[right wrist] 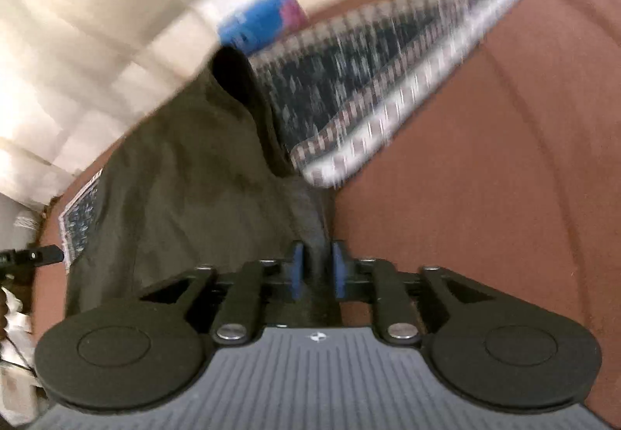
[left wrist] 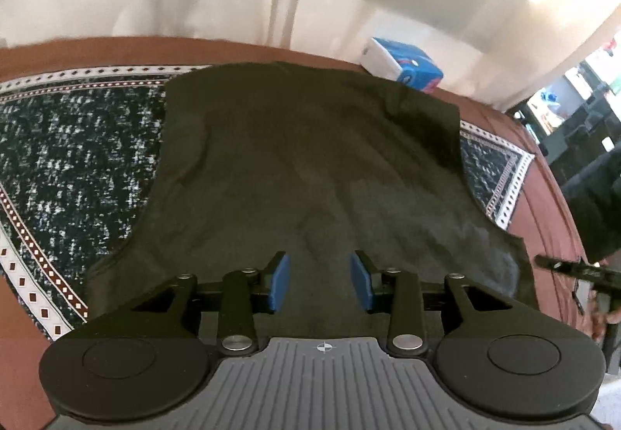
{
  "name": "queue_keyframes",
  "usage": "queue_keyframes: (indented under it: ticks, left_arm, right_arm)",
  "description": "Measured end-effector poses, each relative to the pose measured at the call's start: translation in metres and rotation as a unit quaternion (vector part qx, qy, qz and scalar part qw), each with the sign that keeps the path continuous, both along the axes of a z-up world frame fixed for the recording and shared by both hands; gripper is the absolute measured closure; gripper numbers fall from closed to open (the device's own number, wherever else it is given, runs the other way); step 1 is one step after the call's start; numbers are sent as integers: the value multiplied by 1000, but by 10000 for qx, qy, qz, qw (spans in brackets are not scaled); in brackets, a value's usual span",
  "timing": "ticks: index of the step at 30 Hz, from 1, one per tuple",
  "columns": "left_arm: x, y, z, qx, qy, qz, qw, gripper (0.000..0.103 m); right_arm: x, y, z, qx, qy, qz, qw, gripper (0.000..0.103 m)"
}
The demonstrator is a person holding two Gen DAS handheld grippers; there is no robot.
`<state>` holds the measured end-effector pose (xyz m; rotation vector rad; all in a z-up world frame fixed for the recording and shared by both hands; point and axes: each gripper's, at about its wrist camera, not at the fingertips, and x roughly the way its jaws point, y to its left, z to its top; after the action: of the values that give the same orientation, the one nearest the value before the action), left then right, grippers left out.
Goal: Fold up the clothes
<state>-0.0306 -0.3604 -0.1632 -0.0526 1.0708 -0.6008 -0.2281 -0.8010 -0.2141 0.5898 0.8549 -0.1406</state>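
Left wrist view shows the left gripper (left wrist: 320, 282) with its blue pads (left wrist: 280, 284) spread apart, nothing between them, poised over a dark olive garment (left wrist: 302, 166); the garment lies spread on a patterned cloth (left wrist: 73, 166) that covers a reddish-brown table (left wrist: 543, 197); a blue and white packet (left wrist: 403, 63) sits at the table's far edge, its contents not readable; at the right border part of the other tool and a dark sleeve (left wrist: 594, 204) are cut off. In the right wrist view the right gripper (right wrist: 317, 270) has its pads close together with a fold of the garment (right wrist: 186, 177) between them, seemingly pinched, though blur makes the contact hard to judge; the patterned cloth (right wrist: 368, 80) and the packet (right wrist: 260, 22) are smeared; the pale background is indistinct in both views.
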Motion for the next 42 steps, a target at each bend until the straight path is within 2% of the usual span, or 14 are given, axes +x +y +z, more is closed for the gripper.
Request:
queue_keyframes:
  ticks: [3,6,10,17,25,26,27,28,29,32,34,39,41,42]
  left_arm:
    - [5,12,0,23,5,315,9995,51]
    - [22,24,6,59,-175,652,9977,51]
    - [58,34,13,316,-718,1030,9916,37]
    - [157,37,-12,384,-804,913,9918,28]
    - [221,30,-67,315,-295,605,9972,30]
    - [224,29,-70,229,-235,518,9981,33]
    - [225,27,-73,170,-179,398,9989,71]
    - [225,26,-75,111,-129,280,9995,98]
    - [225,24,-75,58,-129,179,9997,98]
    - [220,22,-74,86,-382,54,9992,100]
    - [224,22,-82,86,-298,98,9995,100]
    - [228,17,-86,52,-319,200,9993,96]
    - [229,17,-84,44,-277,239,9993,85]
    - [230,19,-81,31,-247,288,9993,65]
  right_arm:
    - [21,10,28,-647,-392,269,9968,67]
    - [71,12,42,-742,-648,659,9930,58]
    - [139,15,50,-914,-782,887,9888,46]
    - [217,26,39,-1292,-562,1012,9848,34]
    - [263,17,7,-1353,-140,821,9873,34]
    - [265,16,3,-1297,-86,836,9880,36]
    - [267,14,0,-1167,-48,883,9892,39]
    - [269,12,-3,-1016,-12,930,9905,63]
    - [271,7,-5,-777,-14,953,9924,91]
    - [272,-14,-5,-215,-329,655,9971,92]
    - [278,-30,-16,-127,-163,270,9994,92]
    - [292,-28,-43,-456,116,166,9988,92]
    - [291,-28,-42,-523,83,122,9985,91]
    - [291,-28,-40,-559,115,117,9983,88]
